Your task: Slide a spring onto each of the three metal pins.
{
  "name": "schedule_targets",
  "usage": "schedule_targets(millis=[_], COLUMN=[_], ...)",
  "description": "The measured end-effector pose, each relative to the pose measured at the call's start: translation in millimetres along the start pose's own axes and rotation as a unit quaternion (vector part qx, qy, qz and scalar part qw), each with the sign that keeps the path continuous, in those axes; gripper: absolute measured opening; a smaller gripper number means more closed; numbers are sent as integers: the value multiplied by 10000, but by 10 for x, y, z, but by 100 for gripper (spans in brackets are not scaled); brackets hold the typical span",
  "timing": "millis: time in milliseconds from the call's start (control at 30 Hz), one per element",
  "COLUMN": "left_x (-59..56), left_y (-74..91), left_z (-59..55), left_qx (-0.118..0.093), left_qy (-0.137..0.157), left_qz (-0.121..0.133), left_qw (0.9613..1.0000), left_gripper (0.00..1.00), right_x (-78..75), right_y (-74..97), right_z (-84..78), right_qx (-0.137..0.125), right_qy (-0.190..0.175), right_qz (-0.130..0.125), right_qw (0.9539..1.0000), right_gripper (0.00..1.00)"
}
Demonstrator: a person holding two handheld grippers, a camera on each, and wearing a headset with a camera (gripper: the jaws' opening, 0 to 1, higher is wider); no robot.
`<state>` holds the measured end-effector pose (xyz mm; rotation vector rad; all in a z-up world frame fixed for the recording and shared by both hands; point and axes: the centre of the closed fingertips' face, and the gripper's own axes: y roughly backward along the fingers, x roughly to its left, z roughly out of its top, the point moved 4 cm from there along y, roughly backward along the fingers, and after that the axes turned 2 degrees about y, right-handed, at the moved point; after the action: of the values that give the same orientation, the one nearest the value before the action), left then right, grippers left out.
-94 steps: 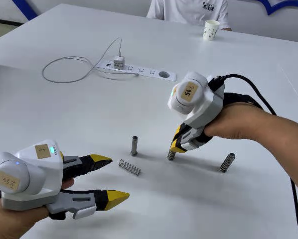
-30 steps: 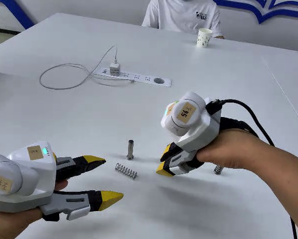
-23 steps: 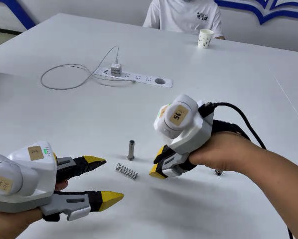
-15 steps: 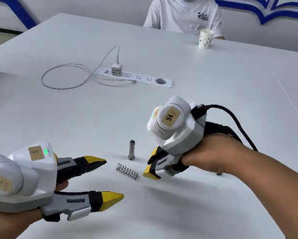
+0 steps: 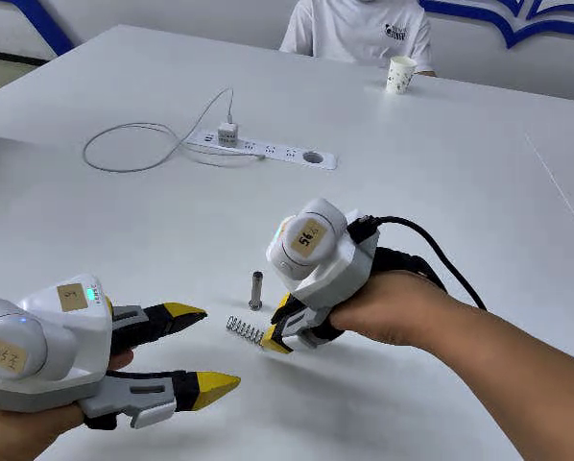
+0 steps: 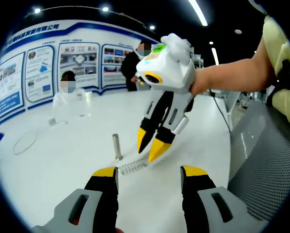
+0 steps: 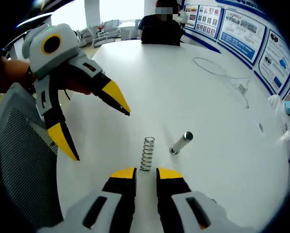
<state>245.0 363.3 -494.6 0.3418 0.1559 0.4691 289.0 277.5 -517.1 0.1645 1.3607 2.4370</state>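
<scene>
Your right claw (image 7: 146,174), barely parted, hovers at one end of the spring (image 7: 147,153). Pinch off-centre and it could squirt away or knock the pin (image 7: 181,142).

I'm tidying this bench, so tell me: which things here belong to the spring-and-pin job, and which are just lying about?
Job: loose spring, bare metal pin, right gripper, left gripper.
Lying about: power strip, paper cup.

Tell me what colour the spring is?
Silvery grey, like bare metal. The spring shows best in the right gripper view.
</scene>
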Motion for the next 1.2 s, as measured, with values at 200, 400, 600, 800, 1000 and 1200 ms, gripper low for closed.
schedule_targets(millis=[200,400,600,800,1000,1200], left_x=[4,-3,3,14,13,30], left_y=[-1,-7,-1,3,-3,5], left_z=[-1,-14,-19,-31,-39,-46], left_qx=[2,7,4,8,11,18], left_qy=[4,16,32,56,68,78], left_qz=[-3,-11,5,23,26,45], left_qw=[10000,10000,10000,10000,10000,10000], left_gripper=[52,52,52,52,52,52], right_x=[11,8,3,3,-8,-1], right_y=[-84,-132,-167,-180,-183,-175], right_z=[-28,-44,-41,-39,-34,-44], right_qx=[61,62,86,82,92,123], right_qy=[-52,-197,-252,-268,-259,-204], right_qz=[-4,-15,-40,-33,-37,-24], right_qw=[10000,9998,9996,9996,9996,9997], right_gripper=[17,17,15,14,12,11])
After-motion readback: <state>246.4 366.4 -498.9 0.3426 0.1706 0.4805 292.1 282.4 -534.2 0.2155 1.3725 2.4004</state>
